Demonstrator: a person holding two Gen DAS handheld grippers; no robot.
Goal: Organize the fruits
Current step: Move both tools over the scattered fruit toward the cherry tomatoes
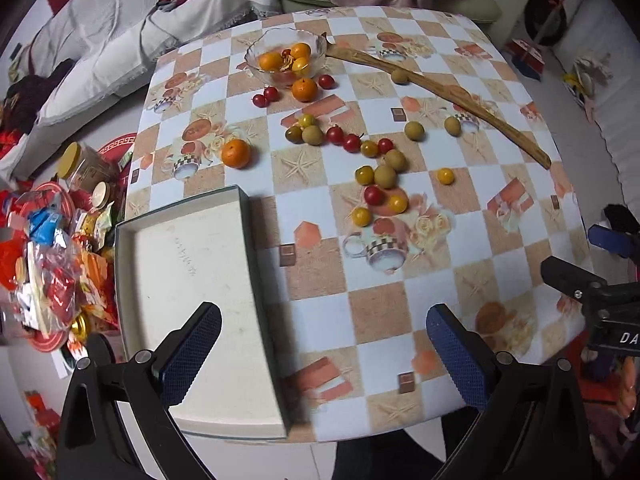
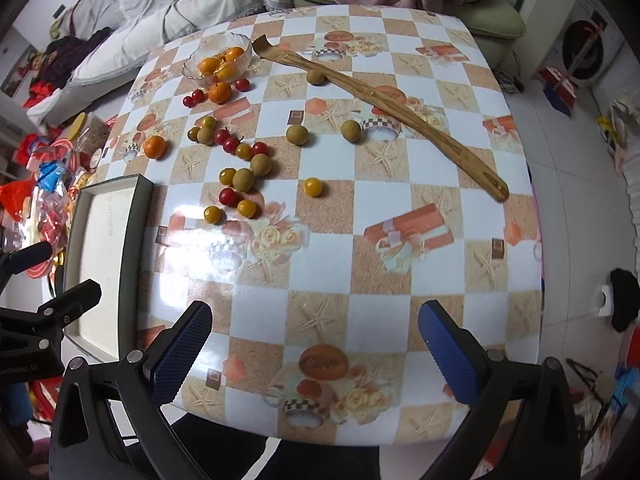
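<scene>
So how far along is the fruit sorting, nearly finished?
Barely begun. The glass bowl holds a few orange fruits, but the white tray has nothing in it. Both the left gripper and right gripper are open, holding nothing. Two mandarins and many cherry tomatoes lie loose on the table.

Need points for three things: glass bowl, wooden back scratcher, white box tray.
glass bowl (image 1: 256, 46), left wrist view, on its bare left rim.
wooden back scratcher (image 2: 400, 105), right wrist view, on the middle of its shaft.
white box tray (image 1: 192, 264), left wrist view, on its bare inner floor.
</scene>
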